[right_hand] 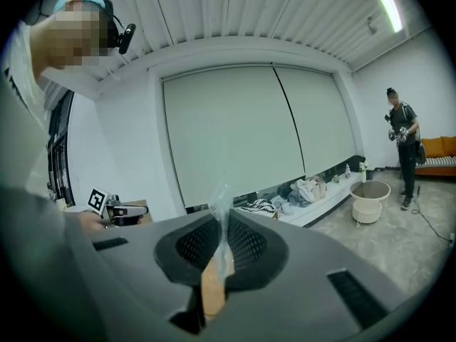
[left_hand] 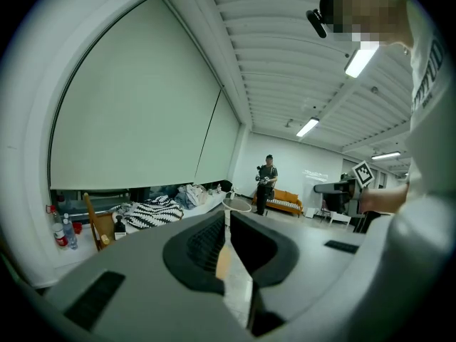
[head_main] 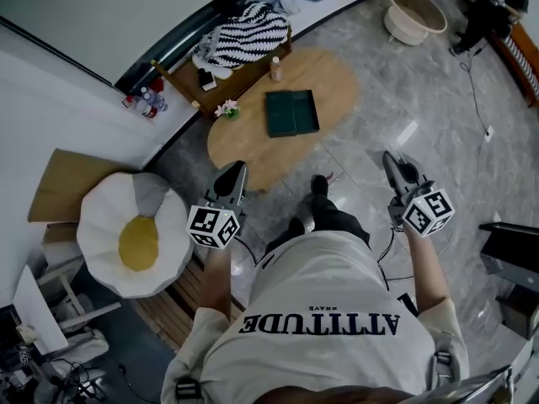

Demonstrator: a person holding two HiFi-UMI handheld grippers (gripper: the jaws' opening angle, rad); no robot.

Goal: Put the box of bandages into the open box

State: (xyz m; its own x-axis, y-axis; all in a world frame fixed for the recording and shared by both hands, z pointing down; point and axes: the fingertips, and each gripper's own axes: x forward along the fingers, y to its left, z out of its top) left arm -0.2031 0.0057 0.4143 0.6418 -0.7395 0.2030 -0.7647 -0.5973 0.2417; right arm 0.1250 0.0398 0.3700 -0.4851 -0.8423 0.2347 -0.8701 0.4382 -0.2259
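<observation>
The open box (head_main: pixel 292 113) is a dark green, shallow tray-like box lying on an oval wooden table (head_main: pixel 253 154) ahead of me. I cannot pick out a box of bandages in any view. My left gripper (head_main: pixel 237 169) is held in the air near the table's near edge, its jaws together and nothing in them. My right gripper (head_main: pixel 392 159) hangs over the grey floor to the right of the table, also shut and empty. Both gripper views tilt upward at walls and ceiling. In them the left gripper (left_hand: pixel 226 218) and the right gripper (right_hand: pixel 219 218) show only a thin seam between the pads.
A small bottle (head_main: pixel 275 68) and a flower pot (head_main: pixel 227 108) stand on the table. A wooden bench with a striped cloth (head_main: pixel 248 30) is behind it, and a white egg-shaped cushion (head_main: pixel 135 234) sits to the left. A cream tub (head_main: pixel 414 13) and another person (head_main: pixel 495 2) are at the far right.
</observation>
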